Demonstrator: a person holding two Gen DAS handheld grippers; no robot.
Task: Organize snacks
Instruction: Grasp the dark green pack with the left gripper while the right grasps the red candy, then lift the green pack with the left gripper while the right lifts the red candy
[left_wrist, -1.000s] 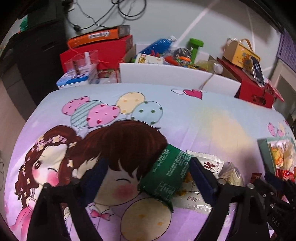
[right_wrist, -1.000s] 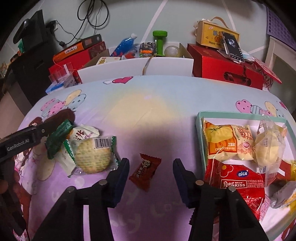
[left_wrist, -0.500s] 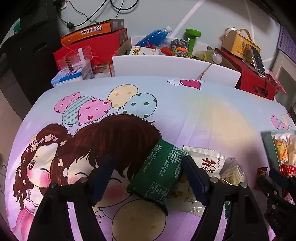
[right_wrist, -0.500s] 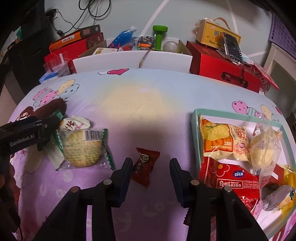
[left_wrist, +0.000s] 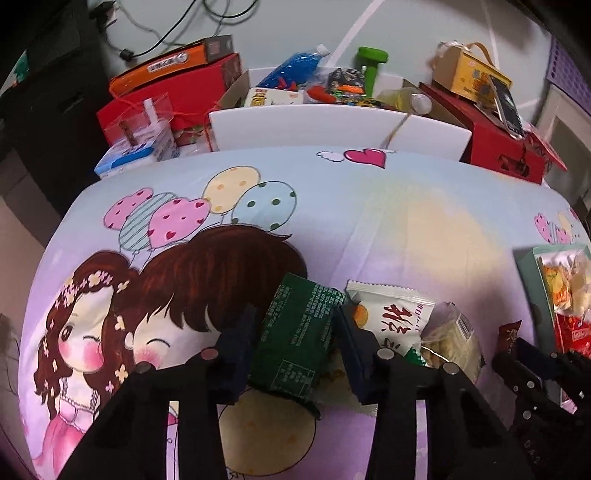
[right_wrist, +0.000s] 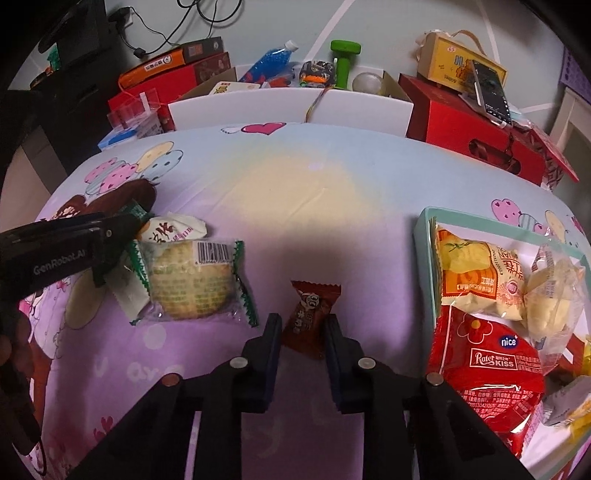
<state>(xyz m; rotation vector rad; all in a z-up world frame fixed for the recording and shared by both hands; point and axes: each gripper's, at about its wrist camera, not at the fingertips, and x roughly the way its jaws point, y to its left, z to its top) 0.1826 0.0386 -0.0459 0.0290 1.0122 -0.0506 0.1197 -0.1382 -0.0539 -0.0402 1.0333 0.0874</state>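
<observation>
Green packet is clamped between the closing left gripper pads. Brown candy is pinched by the shut right gripper, on the desk.

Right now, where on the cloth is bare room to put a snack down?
Free: the pale yellow patch of cloth, between the round clear-wrapped biscuit and the mint-green tray. Crowded: inside the tray, and around the biscuit.

A dark green foil snack packet lies tilted on the cartoon cloth; beside it a white sachet and a clear-wrapped round biscuit; a small brown wrapped candy lies apart; bagged snacks fill the pale teal tray.
</observation>
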